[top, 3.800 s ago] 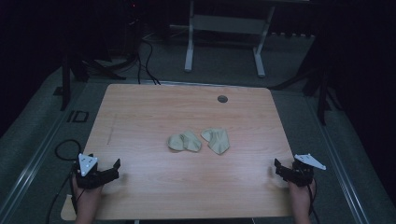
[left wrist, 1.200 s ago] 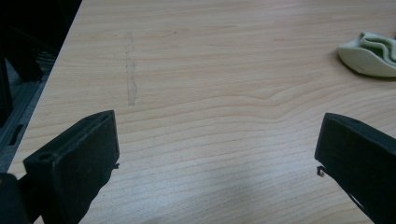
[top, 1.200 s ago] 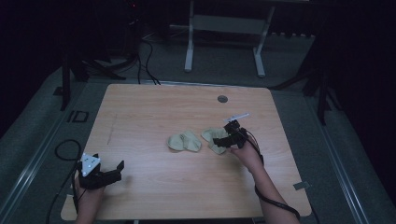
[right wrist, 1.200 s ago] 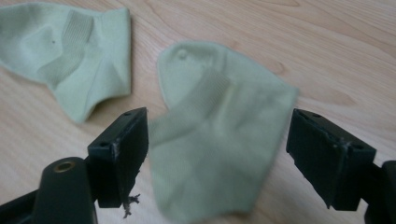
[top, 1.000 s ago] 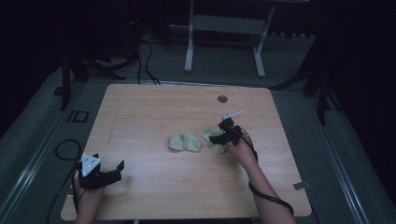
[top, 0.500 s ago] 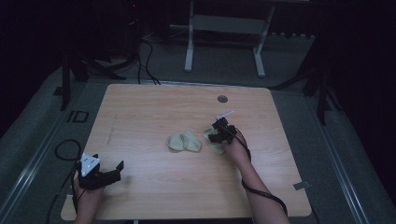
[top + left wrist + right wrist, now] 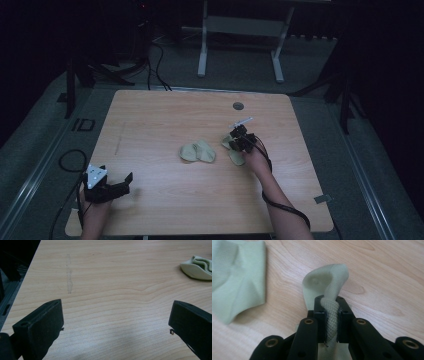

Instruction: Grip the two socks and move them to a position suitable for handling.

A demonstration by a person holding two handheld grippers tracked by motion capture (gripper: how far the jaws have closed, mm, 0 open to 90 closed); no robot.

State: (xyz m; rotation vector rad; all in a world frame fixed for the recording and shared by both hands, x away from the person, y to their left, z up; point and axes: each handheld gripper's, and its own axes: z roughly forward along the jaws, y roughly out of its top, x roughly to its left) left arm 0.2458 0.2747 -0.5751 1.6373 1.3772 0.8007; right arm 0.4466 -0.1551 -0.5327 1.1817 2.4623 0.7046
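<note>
Pale wood table; right gripper just closed, pinching green cloth; left gripper gaping, empty, near edge.

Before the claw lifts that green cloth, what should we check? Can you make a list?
1. right gripper pinching the cloth: ok, its jaws have just been closing and a fold sits between them.
2. Grip deep enough: cannot tell.
3. Second cloth lies apart: ok.
4. left gripper open and away from the cloths: ok.
5. Table free around the cloth: ok.
</note>
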